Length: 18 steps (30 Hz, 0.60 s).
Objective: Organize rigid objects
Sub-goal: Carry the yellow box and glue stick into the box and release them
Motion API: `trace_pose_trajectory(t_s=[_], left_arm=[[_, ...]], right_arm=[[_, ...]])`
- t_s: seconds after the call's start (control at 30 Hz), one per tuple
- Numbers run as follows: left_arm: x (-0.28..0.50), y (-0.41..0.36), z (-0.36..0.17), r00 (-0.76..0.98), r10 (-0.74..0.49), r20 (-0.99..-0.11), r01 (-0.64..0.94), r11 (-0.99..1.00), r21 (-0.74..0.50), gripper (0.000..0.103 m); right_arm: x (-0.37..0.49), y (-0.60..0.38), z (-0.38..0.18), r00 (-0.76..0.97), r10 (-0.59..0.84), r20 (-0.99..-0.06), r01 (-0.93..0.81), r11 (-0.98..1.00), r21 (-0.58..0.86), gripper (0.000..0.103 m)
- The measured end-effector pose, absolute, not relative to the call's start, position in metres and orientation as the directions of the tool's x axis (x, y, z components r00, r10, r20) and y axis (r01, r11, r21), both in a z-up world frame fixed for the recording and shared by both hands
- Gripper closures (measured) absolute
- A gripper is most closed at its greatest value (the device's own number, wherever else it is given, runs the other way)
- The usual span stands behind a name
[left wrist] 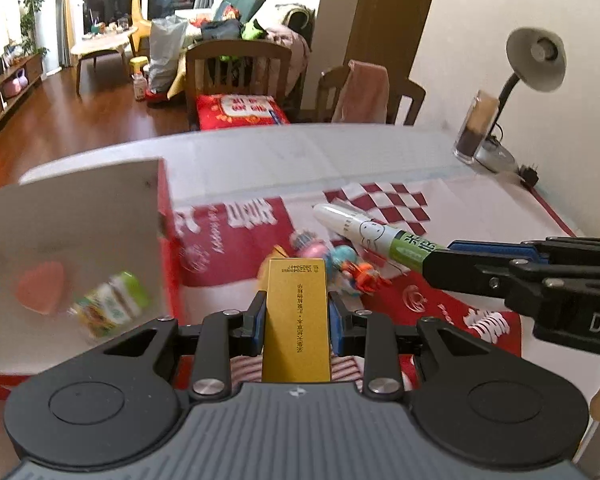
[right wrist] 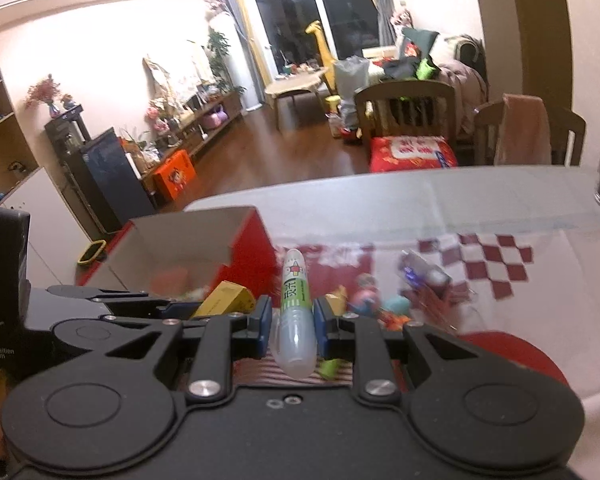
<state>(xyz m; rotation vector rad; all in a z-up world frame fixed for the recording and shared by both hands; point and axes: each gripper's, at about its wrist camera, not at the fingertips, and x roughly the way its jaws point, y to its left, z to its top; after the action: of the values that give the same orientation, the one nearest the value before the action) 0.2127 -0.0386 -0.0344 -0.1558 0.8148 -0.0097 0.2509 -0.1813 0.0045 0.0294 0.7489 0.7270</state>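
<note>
Gripping a gold box (left wrist: 294, 320) printed with small Chinese characters, the left gripper (left wrist: 296, 312) holds it above the table (left wrist: 340, 152) — beside an open red carton (left wrist: 100, 208). The right gripper (right wrist: 290, 316) clamps a white-and-green tube (right wrist: 294, 312) — its green label is unreadable.

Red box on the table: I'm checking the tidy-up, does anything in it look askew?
Yes. A small green-capped bottle lies tipped on its side in the red box, beside a pink heart-shaped piece. The picture is blurred, so I cannot tell whether anything spilled.
</note>
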Motion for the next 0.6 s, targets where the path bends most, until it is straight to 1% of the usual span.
trace_pose_trajectory(t_s=[0.33, 0.5, 0.6], left_arm=[[0.196, 0.042, -0.011, 0.707, -0.003, -0.707, -0.113, 0.987, -0.117, 0.073], [0.194, 0.092, -0.014, 0.69, 0.061, -0.721, -0.173, 0.981, -0.083, 0.073], [0.198, 0.121, -0.023, 0.668, 0.115, -0.735, -0.215, 0.976, -0.042, 0.073]], right_arm=[[0.248, -0.104, 0.011, 0.491, 0.638, -0.593, -0.635, 0.728, 0.258, 0.082], [0.251, -0.065, 0.005, 0.482, 0.634, -0.605, -0.645, 0.724, 0.244, 0.082], [0.25, -0.045, -0.001, 0.477, 0.627, -0.616, -0.65, 0.724, 0.233, 0.082]])
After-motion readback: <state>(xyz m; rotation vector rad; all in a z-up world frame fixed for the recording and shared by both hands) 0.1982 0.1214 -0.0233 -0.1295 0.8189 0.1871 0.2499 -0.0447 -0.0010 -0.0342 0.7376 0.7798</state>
